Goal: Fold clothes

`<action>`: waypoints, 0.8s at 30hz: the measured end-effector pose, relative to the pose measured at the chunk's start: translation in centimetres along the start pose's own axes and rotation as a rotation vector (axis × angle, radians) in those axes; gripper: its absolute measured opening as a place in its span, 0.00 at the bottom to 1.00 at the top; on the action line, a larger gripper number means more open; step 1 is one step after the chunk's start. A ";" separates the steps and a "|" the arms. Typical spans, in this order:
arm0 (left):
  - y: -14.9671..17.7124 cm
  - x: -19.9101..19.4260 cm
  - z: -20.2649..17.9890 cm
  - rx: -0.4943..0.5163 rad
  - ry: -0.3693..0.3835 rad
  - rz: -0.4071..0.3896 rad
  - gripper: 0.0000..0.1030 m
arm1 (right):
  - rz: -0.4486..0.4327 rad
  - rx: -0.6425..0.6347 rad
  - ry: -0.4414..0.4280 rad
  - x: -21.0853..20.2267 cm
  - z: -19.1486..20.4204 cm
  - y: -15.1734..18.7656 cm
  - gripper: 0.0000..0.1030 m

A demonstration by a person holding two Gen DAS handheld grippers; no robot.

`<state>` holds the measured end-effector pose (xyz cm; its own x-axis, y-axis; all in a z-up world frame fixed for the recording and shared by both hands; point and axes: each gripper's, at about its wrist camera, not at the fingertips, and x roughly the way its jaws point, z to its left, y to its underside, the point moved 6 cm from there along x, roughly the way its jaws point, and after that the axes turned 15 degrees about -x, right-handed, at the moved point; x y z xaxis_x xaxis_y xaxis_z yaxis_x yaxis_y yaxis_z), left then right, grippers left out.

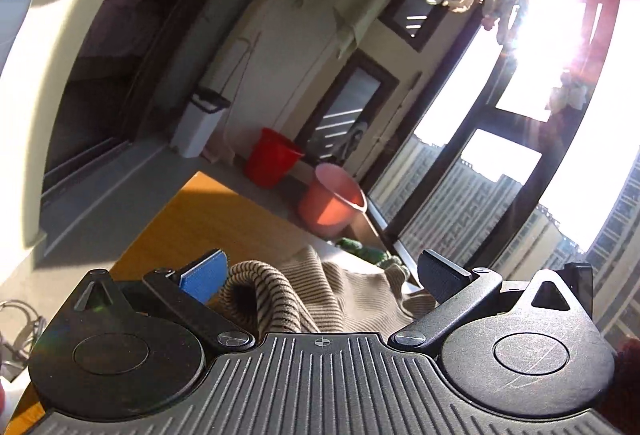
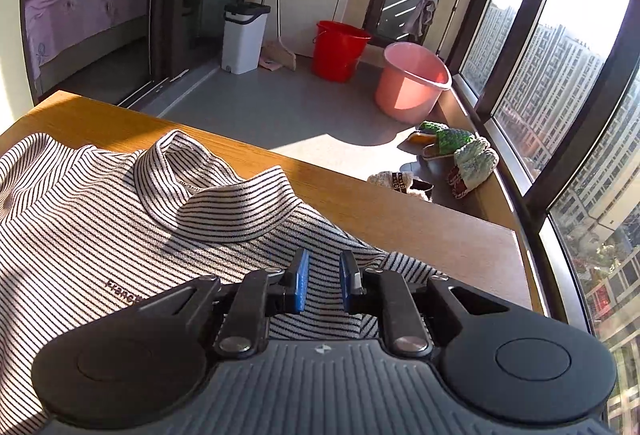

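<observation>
A striped high-neck top (image 2: pixel 120 219) lies spread on the wooden table (image 2: pixel 400 211), its collar (image 2: pixel 224 191) toward the far edge. My right gripper (image 2: pixel 323 281) hovers just over the top's right shoulder, its blue pads a small gap apart with nothing between them. In the left wrist view the same top (image 1: pixel 328 295) is bunched, with a rolled fold (image 1: pixel 256 295) rising between the fingers. My left gripper (image 1: pixel 320 275) is wide open over it, tilted, with the blue pad (image 1: pixel 204 275) at the left of the fold.
Beyond the table stand a red bucket (image 2: pixel 340 49), a pink tub (image 2: pixel 412 81) and a white bin (image 2: pixel 244 37) on the grey floor. Slippers (image 2: pixel 460 151) lie by the window sill. Tall windows (image 2: pixel 560 75) run along the right. A bedroom doorway is at far left.
</observation>
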<state>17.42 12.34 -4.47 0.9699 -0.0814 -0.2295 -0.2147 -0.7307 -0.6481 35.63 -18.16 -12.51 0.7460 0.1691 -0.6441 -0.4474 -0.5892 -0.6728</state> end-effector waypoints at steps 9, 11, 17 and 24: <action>0.6 -1.3 -4.7 0.010 0.195 0.193 1.00 | -0.174 -0.165 -0.199 -13.1 7.1 6.6 0.54; 2.7 -0.4 -6.1 0.023 0.247 0.265 1.00 | -0.161 -0.246 -0.207 -13.4 10.1 7.8 0.57; 10.1 2.3 -6.0 0.034 0.262 0.447 1.00 | -0.155 -0.281 -0.075 -11.8 11.6 8.8 0.54; 11.6 3.6 -3.8 -0.016 0.179 0.521 1.00 | -0.140 -0.005 0.013 -12.7 2.8 6.6 0.03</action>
<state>18.90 1.04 -10.04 0.7407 -0.5477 -0.3891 -0.6710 -0.5731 -0.4705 21.87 -21.98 -9.81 0.8072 0.2400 -0.5393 -0.3360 -0.5643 -0.7541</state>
